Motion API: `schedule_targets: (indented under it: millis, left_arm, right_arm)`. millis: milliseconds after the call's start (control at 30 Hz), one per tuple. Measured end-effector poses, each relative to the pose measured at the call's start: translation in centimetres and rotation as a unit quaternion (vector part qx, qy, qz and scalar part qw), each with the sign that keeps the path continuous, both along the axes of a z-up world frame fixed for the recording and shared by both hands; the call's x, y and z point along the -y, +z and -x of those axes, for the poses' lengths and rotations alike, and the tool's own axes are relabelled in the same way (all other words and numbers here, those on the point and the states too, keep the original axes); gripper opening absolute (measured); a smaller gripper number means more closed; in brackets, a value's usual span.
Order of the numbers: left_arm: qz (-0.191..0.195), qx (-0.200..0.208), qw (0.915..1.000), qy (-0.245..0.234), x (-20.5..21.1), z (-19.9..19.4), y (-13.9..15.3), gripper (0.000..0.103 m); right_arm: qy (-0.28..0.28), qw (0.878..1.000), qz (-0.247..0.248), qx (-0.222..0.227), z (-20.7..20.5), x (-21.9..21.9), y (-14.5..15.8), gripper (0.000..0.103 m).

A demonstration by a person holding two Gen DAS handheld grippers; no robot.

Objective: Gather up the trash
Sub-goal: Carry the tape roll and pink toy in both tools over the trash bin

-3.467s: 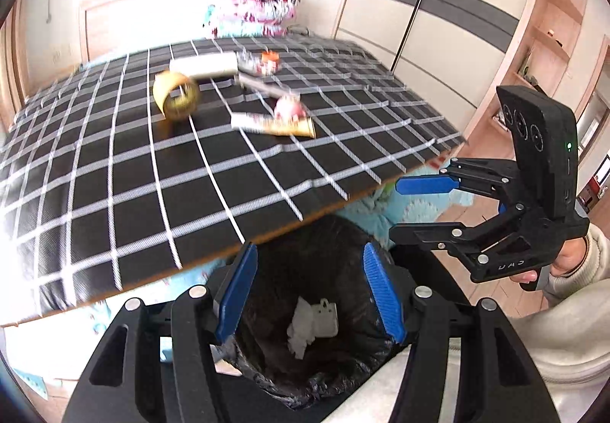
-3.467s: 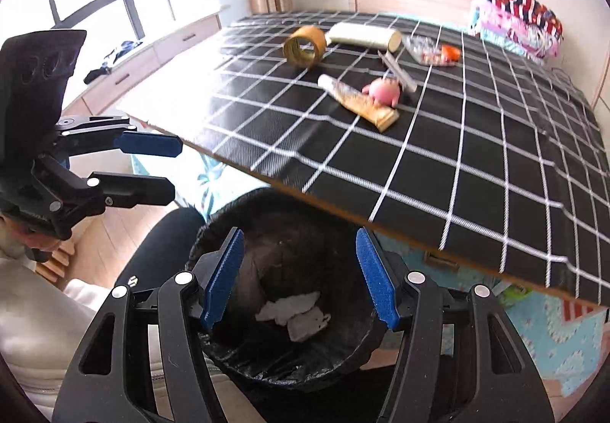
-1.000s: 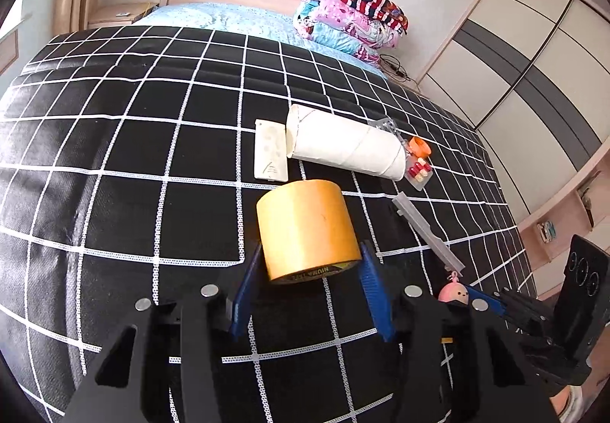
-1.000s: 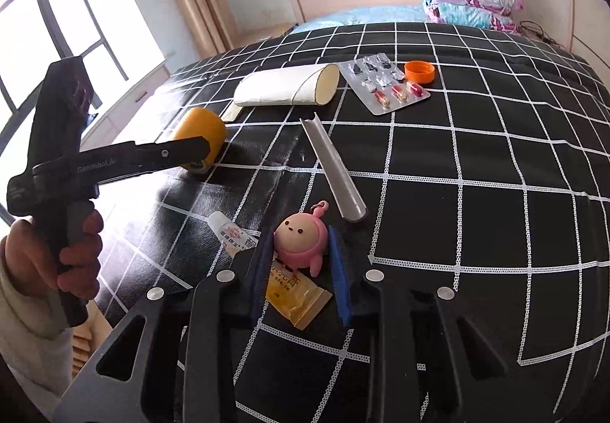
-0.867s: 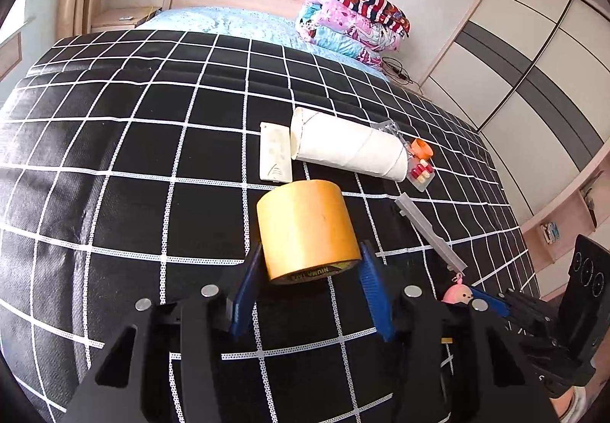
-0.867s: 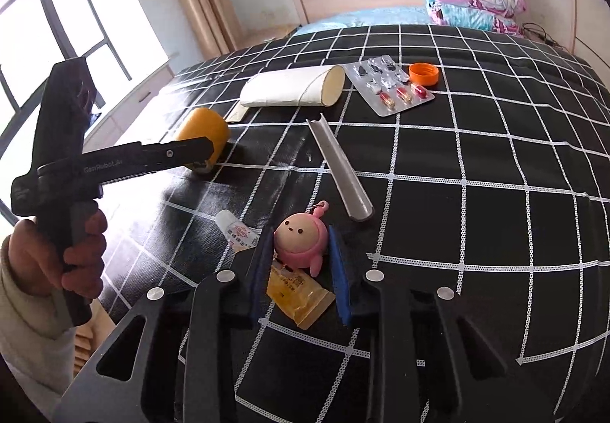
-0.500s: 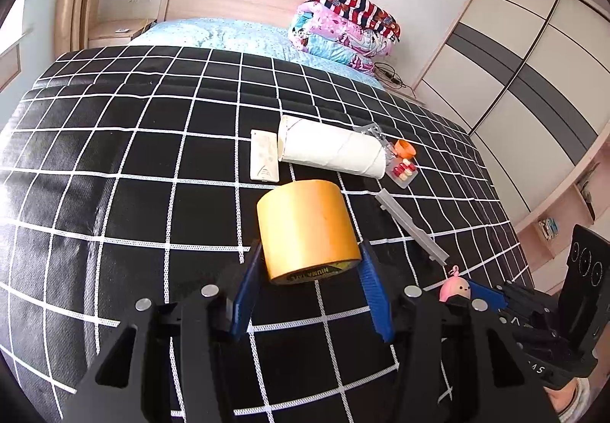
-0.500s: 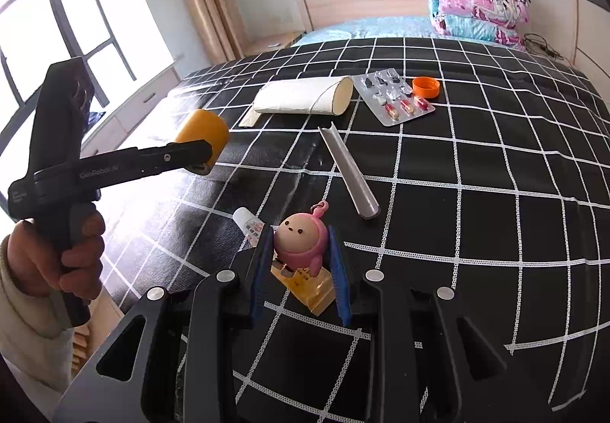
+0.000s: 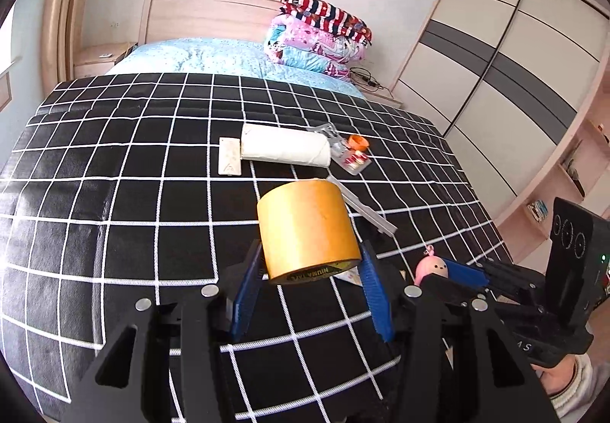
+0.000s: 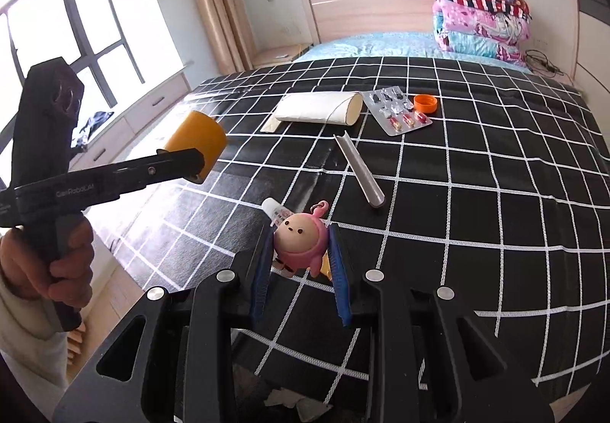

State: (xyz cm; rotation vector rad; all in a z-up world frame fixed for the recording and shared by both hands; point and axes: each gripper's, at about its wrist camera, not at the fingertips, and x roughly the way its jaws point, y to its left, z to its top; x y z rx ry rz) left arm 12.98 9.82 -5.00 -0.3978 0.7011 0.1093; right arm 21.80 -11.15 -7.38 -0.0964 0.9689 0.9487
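Note:
My left gripper (image 9: pixel 310 289) is shut on a roll of yellow tape (image 9: pixel 308 228) and holds it above the black checked bed cover (image 9: pixel 114 225); the roll also shows in the right wrist view (image 10: pixel 198 137). My right gripper (image 10: pixel 301 263) is shut on a small pink doll keychain (image 10: pixel 301 238), lifted off the cover; the doll shows in the left wrist view (image 9: pixel 431 268) too. A white and orange tube (image 10: pixel 276 211) lies on the cover under the doll.
On the cover lie a white paper roll (image 10: pixel 320 108), a flat white card (image 9: pixel 229 161), a pill blister pack (image 10: pixel 400 112), an orange cap (image 10: pixel 426 103) and a grey strip (image 10: pixel 360 169). Folded quilts (image 10: pixel 480 19) sit by the headboard. Crumpled paper (image 10: pixel 293 400) shows low down.
Both grippers have risen and pulled back from the bed, the left with the tape roll and the right with the pink doll. The tube stayed on the cover.

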Motion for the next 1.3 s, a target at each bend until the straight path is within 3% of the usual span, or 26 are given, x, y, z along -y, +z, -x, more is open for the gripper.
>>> schedule_targets:
  millis: [300,667,1067,1300]
  left_arm:
    - [-0.018,0.009,0.9993,-0.03,3.6,3.0,0.8,0.048]
    - [-0.018,-0.006,0.9976,-0.067,6.5,6.4,-0.6,0.048]
    - [0.012,-0.066,0.9905,-0.12,9.7,8.6,-5.7,0.048]
    - [0.018,-0.119,0.9814,-0.149,11.3,8.3,-10.0,0.048]
  right_arm:
    - [0.012,1.0,-0.005,0.003,2.1,1.5,0.7,0.029]
    - [0.045,0.999,0.003,-0.013,5.7,3.1,-0.5,0.029]
    - [0.068,0.995,0.038,-0.06,9.1,4.3,-4.4,0.029]
    - [0.08,0.99,0.076,-0.088,10.3,4.7,-7.8,0.029]
